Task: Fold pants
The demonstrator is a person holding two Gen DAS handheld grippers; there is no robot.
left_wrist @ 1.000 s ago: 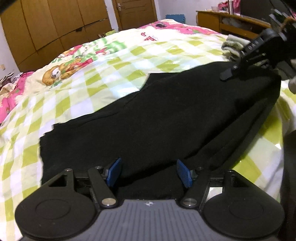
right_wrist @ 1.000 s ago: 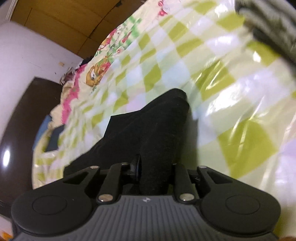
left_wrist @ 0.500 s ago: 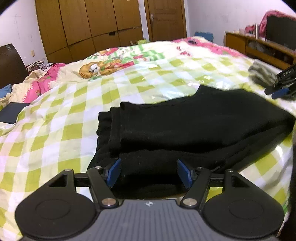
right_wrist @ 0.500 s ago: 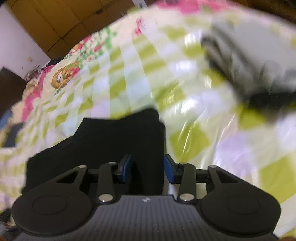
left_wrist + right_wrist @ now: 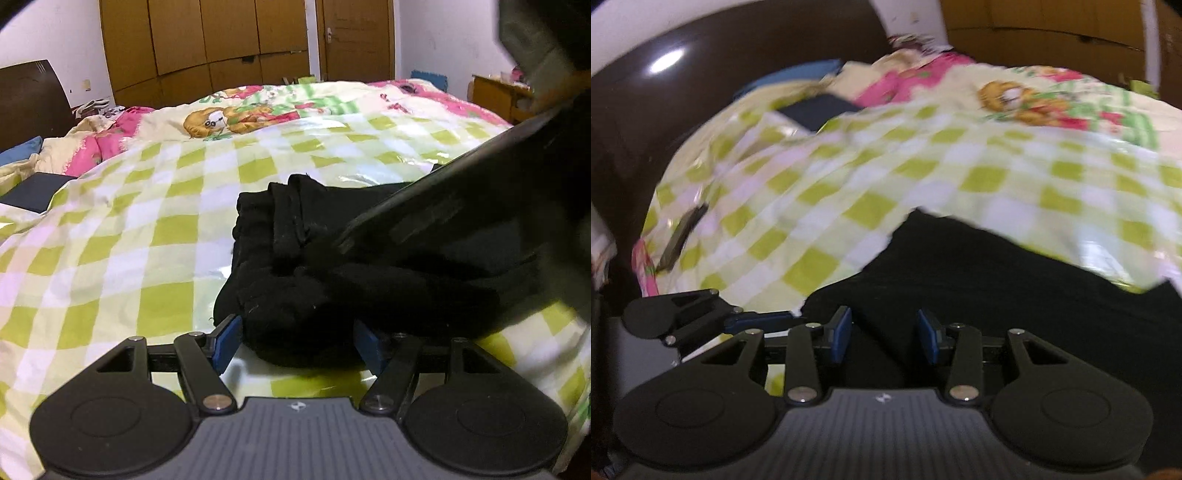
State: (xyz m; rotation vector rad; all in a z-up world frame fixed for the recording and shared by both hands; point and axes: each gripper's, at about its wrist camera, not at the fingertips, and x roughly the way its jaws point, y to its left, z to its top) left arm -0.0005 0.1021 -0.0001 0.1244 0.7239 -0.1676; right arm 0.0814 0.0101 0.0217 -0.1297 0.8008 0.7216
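Note:
The black pants (image 5: 332,236) lie folded in a thick stack on the green-checked bedspread (image 5: 147,229). My left gripper (image 5: 295,345) is low at the stack's near end. Its jaws stand wide, the bulging near fold fills most of the gap, and the blue pads (image 5: 227,339) do not visibly squeeze it. My right gripper (image 5: 885,339) hovers open just over the pants (image 5: 1015,295), with no cloth pinched; its view is motion-blurred. The right gripper's dark body (image 5: 480,206) crosses the right side of the left wrist view. The left gripper (image 5: 757,320) shows low at the left of the right wrist view.
A dark headboard (image 5: 683,92) and blue pillow (image 5: 798,74) stand at the bed's left end. A flat dark book (image 5: 33,192) and a slim dark object (image 5: 679,236) lie on the spread. Wooden wardrobes (image 5: 207,40), a door and a side cabinet (image 5: 495,96) line the far side.
The right gripper let go of the fold it carried, opened, and swung fast leftward over the pants while rolling. The pants went from spread out to a short stack. The left gripper shifted sideways.

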